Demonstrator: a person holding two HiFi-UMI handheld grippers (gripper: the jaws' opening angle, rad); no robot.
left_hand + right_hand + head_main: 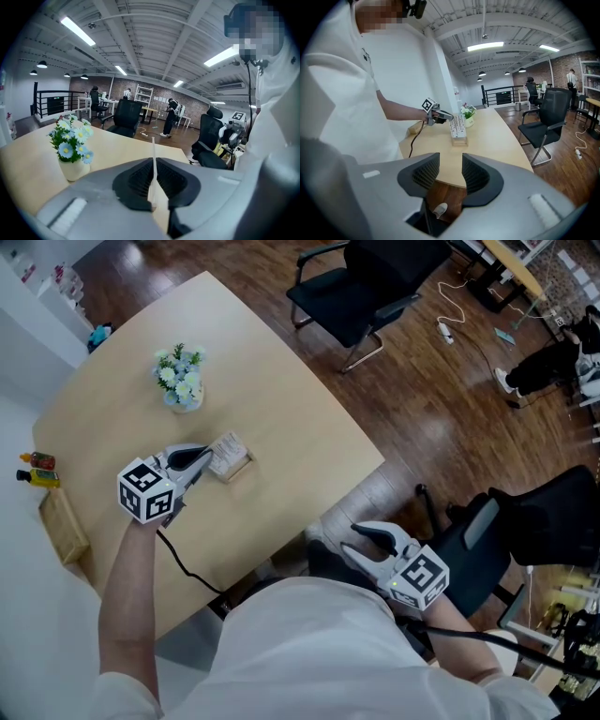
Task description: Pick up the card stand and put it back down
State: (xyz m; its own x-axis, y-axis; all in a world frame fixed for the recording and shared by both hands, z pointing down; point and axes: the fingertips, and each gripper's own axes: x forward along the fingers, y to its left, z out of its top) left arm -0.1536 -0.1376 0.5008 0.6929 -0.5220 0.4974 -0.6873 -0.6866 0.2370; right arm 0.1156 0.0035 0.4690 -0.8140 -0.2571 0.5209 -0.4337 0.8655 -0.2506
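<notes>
The card stand (231, 458), a printed white card in a small wooden base, is pinched by its card in my left gripper (204, 457) and hangs just above the pale wooden table (291, 427). In the left gripper view the card (153, 151) shows edge-on as a thin white line, with the left gripper (153, 161) shut on it. The right gripper view shows the card stand (458, 128) face-on at the tip of the left gripper (443, 115). My right gripper (361, 538) hangs open off the table's near edge; in its own view the right gripper (451, 164) holds nothing.
A small pot of blue and white flowers (181, 381) stands on the table beyond the stand. A wooden box (64, 526) and two bottles (37, 470) sit by the table's left edge. Black office chairs (361, 287) stand on the dark wooden floor around the table.
</notes>
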